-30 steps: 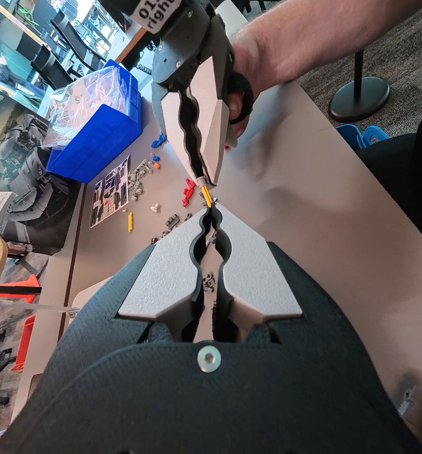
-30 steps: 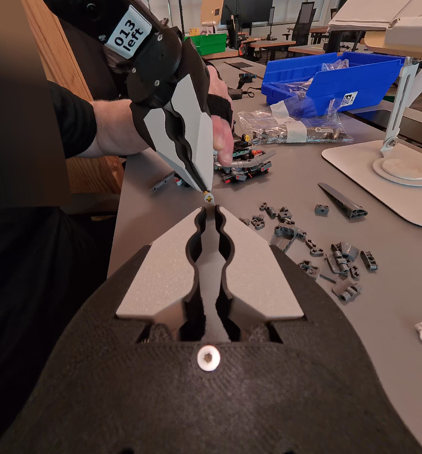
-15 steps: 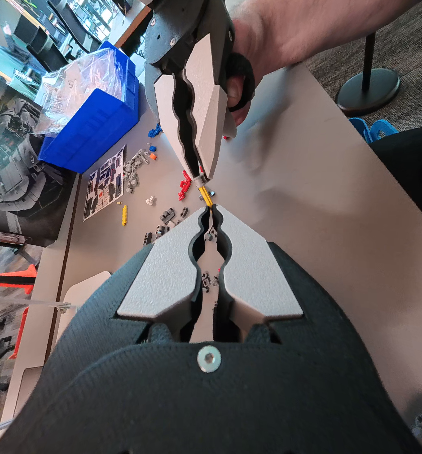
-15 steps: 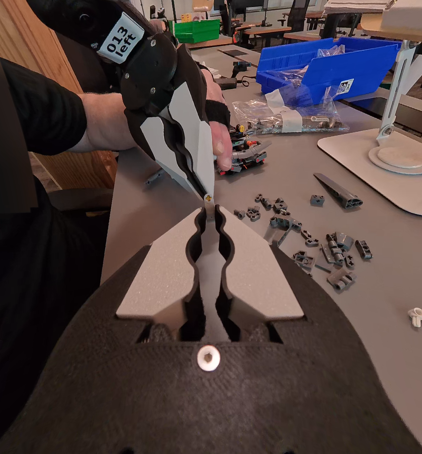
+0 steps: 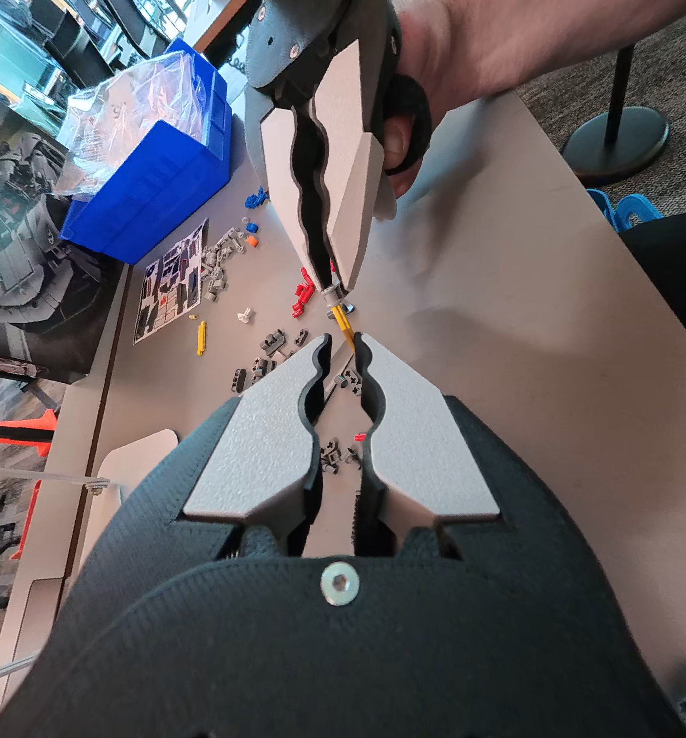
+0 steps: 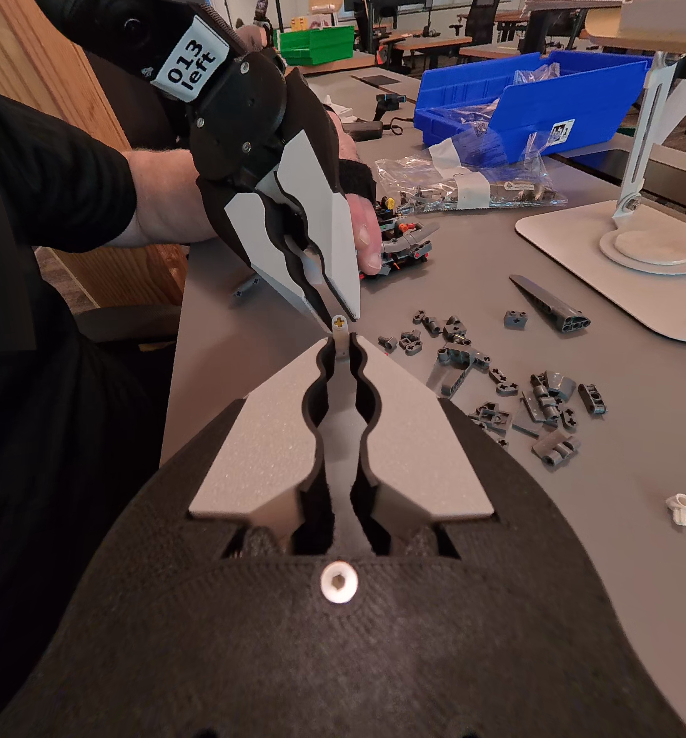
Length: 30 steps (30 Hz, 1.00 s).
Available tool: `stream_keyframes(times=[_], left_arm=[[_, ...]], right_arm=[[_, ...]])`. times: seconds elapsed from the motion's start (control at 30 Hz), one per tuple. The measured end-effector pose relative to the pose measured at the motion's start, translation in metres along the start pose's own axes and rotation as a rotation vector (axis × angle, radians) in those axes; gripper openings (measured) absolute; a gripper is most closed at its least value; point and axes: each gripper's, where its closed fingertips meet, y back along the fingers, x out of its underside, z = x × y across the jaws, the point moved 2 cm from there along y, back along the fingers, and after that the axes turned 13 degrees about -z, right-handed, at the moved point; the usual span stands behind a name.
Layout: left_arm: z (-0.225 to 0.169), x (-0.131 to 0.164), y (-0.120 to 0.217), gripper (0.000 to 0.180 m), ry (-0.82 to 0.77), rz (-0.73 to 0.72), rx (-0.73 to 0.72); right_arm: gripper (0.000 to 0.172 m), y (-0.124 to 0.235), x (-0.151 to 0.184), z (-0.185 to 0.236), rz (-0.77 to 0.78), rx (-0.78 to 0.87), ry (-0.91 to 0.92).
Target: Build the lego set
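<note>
My right gripper (image 6: 341, 347) is clamped on a small light-grey plastic connector piece (image 6: 340, 339), both pads pressing its sides, with a thin yellow cross-section axle (image 5: 343, 324) seated in the connector's far end. My left gripper (image 5: 343, 344) stands with its jaws apart: the axle's free end lies against the right pad only, with a clear gap to the left pad, so it is not gripped. Both assemblies hang above the grey tabletop (image 5: 493, 319), over scattered dark-grey building pieces (image 6: 533, 399). Risk, as I judge it: the axle depends on friction in the connector alone; a sideways knock from my open left pad could lever it out or twist the connector.
</note>
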Motion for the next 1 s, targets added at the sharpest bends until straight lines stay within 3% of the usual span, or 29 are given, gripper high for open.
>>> stream_keyframes(times=[1.0], left_arm=[[-0.002, 0.0037, 0.003, 0.013, 0.051, 0.017, 0.045]], right_arm=[[0.005, 0.0005, 0.0034, 0.003, 0.008, -0.009, 0.025]])
